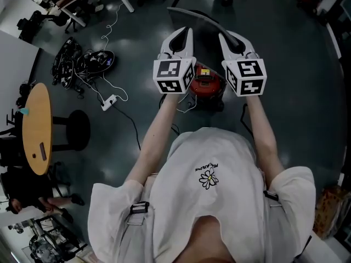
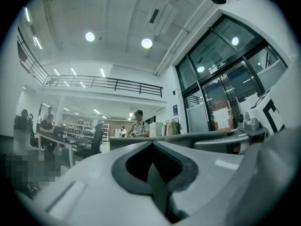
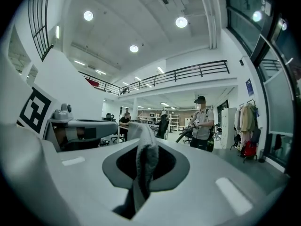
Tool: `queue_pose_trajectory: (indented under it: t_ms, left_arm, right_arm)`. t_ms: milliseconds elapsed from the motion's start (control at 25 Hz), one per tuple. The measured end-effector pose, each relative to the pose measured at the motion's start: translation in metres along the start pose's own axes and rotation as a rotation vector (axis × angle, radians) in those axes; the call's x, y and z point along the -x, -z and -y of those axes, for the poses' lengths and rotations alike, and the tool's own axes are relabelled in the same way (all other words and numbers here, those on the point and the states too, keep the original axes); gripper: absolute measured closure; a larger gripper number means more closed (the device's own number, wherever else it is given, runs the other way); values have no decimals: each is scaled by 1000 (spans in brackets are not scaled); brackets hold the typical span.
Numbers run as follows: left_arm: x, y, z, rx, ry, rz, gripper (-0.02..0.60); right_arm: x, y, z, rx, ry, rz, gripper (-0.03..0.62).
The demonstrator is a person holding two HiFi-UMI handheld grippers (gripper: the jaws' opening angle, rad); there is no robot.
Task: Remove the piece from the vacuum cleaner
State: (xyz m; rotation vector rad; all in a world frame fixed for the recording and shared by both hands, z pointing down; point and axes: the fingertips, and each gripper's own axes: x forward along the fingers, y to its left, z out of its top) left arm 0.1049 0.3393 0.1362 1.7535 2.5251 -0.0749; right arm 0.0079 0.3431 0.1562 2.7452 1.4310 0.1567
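The red canister vacuum cleaner (image 1: 207,83) stands on the dark floor below and between my two raised grippers, partly hidden by them. A dark curved tube (image 1: 197,16) arcs away from it beyond the fingertips. My left gripper (image 1: 184,36) is held level in the air with its jaws pressed together and nothing between them; it shows the same in its own view (image 2: 153,147). The right gripper (image 1: 229,40) hangs beside it, also shut and empty (image 3: 143,135). Neither touches the vacuum cleaner. Which piece of the cleaner comes off cannot be made out.
A round wooden table (image 1: 37,127) and a black stool (image 1: 77,129) stand at the left. A white power strip (image 1: 108,101) and a heap of cables (image 1: 82,62) lie on the floor. A person in a cap (image 3: 202,124) stands ahead near glass doors (image 2: 221,98).
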Motion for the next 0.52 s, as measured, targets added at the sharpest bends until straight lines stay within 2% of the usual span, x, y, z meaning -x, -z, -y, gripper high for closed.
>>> queue_pose_trajectory:
  t_ms: [520]
  left_arm:
    - [-6,6,9,-5,23,-14,581]
  right_arm:
    - [8,0,13,19,13,6,561]
